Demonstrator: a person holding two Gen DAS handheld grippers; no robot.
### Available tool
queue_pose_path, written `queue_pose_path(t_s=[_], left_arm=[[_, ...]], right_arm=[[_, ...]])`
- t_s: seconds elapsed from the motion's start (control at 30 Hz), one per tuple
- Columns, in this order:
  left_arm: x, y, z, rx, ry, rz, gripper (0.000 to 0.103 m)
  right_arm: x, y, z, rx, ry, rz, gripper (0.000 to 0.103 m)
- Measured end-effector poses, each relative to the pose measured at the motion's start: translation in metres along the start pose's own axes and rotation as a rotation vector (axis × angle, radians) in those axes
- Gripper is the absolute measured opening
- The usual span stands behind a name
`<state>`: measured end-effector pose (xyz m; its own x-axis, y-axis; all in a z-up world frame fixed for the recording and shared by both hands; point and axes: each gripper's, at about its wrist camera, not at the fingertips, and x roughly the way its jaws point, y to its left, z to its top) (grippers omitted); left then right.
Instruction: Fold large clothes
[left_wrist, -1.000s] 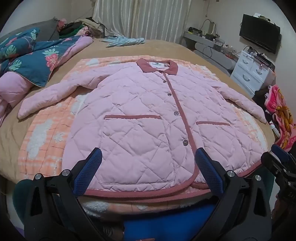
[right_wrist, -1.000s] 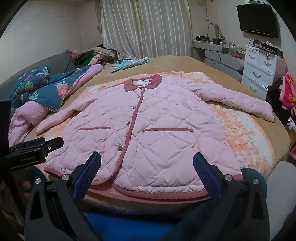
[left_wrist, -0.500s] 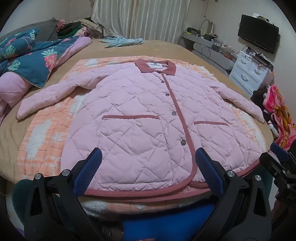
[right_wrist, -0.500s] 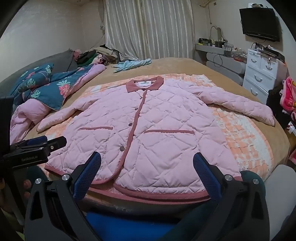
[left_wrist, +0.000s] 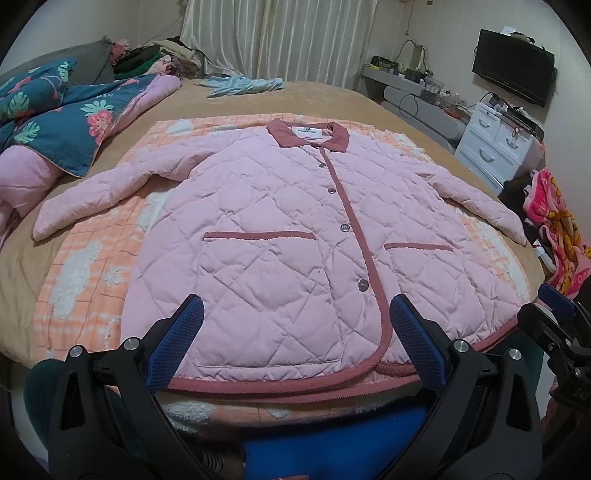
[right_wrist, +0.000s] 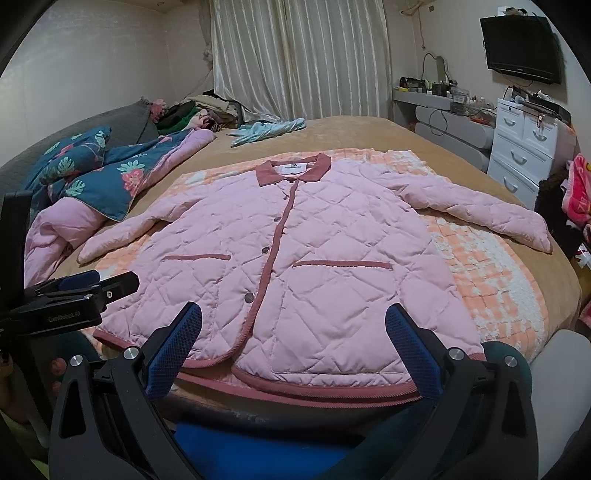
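Tongs, left and right, hang wide and empty above the hem of a pink jacket spread flat on the bed, where thick quilting could slip a shallow pinch or drag the blanket along.

Before you lies a pale pink quilted jacket, diamond-stitched, with dusty rose collar, piping and pocket trim. Under it is an orange-and-white checked blanket with fluffy white patches, on a tan bedspread. To your left is a navy comforter printed with pink flowers and green leaves. Your left hand-held gripper has blue pads on black fingers.
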<state>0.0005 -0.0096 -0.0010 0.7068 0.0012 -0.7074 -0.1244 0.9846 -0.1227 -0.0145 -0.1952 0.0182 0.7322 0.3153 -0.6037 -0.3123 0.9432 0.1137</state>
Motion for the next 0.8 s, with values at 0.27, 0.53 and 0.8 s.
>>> queue_pose_path(t_s=[0.27, 0.53, 0.8], left_arm=[[-0.0001, 0.0000, 0.0002, -0.002, 0.000, -0.001, 0.094], [-0.0023, -0.0029, 0.0017, -0.002, 0.001, -0.005, 0.094], [-0.0055, -0.0045, 0.0031, 0.000, 0.001, -0.007, 0.094]], right_arm=[[-0.0025, 0.0010, 0.0005, -0.003, -0.001, 0.001, 0.099], [-0.0010, 0.0015, 0.0005, -0.004, 0.001, 0.005, 0.099], [0.0011, 0.0027, -0.0002, -0.004, 0.006, 0.007, 0.099]])
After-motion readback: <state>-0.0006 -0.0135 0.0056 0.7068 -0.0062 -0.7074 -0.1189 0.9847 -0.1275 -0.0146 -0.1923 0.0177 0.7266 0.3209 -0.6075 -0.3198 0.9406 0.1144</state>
